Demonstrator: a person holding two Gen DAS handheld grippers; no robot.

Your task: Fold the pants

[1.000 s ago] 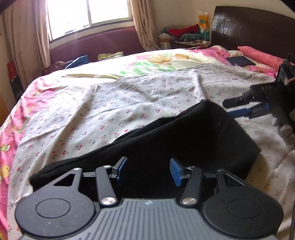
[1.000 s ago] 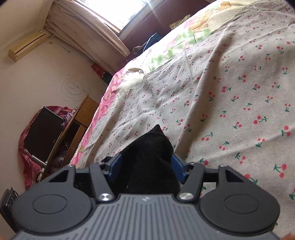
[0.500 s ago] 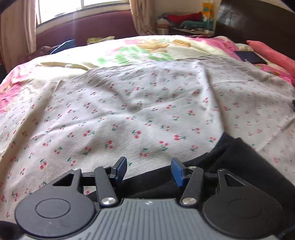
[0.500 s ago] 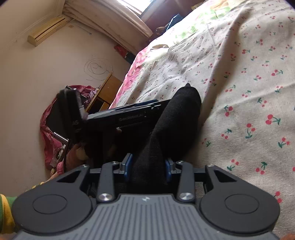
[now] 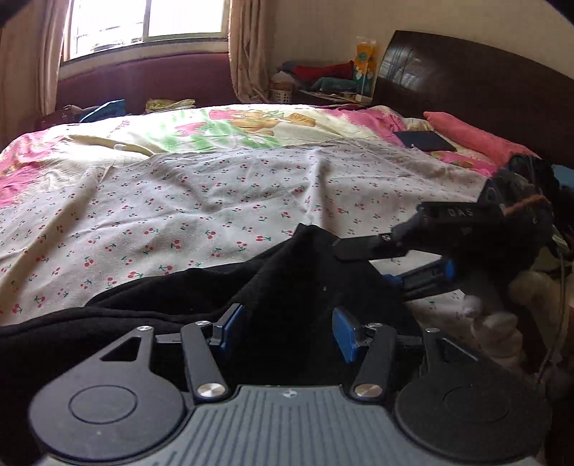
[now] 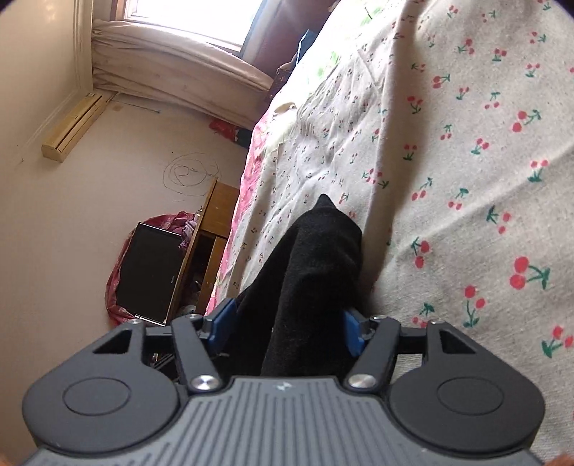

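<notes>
Comparing the left wrist view with half a second before: the camera had pulled back and up, so the window (image 5: 147, 21), headboard (image 5: 466, 71) and far clutter showed again, and the black pants (image 5: 287, 286) filled more of the foreground. The right gripper (image 5: 366, 265) had come back into sight at the right edge, with white lettering "DAS" legible on its body. Left gripper (image 5: 287, 331): blue pads (image 5: 231, 324) stood well apart, black cloth bunched between them; whether either pad pressed the cloth could not be told. Pants lay on the cherry-print sheet (image 5: 215, 200) along the near edge of the bed, one corner raised toward the right gripper.

Right wrist view: the left gripper, seen here half a second before, had gone; a dark screen (image 6: 147, 272) and wooden cabinet (image 6: 211, 229) showed beside the bed. Right gripper (image 6: 287, 328): fingers wider apart than before, a thick fold of pants (image 6: 315, 272) standing between them, touching the right pad. No writing readable here.
</notes>
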